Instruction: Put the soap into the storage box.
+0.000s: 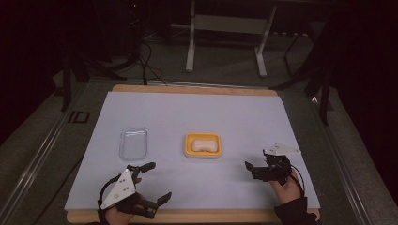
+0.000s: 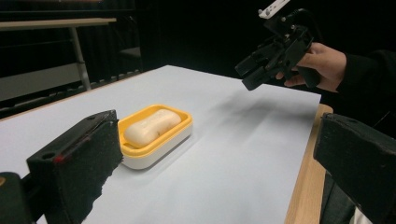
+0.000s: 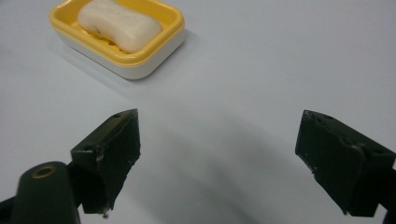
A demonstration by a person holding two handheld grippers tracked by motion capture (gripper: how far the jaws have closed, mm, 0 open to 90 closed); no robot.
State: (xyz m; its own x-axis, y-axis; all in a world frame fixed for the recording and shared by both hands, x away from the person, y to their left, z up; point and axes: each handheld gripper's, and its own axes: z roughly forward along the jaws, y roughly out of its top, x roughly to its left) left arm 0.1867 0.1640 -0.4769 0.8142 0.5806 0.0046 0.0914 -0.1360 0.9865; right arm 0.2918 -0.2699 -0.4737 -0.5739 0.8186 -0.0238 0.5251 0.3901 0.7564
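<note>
A wooden worktop (image 1: 197, 89) is covered by a pale sheet (image 1: 197, 117). At the sheet's centre sits a yellow soap dish (image 1: 202, 145) on a white base, holding a cream soap bar (image 1: 202, 145). At about nine o'clock from the dish, well apart, lies a clear lid (image 1: 133, 142), flat on the sheet. The left tongs (image 1: 157, 183) hover at seven o'clock, jaws spread wide and empty. The right tongs (image 1: 248, 167) hover at four o'clock, also spread wide and empty, pointing toward the dish. The bar looks hard, smooth and probably slippery, fairly light; gripping across its narrowed waist seems safest. The dish looks like stiff, light plastic, best taken by its rim.
</note>
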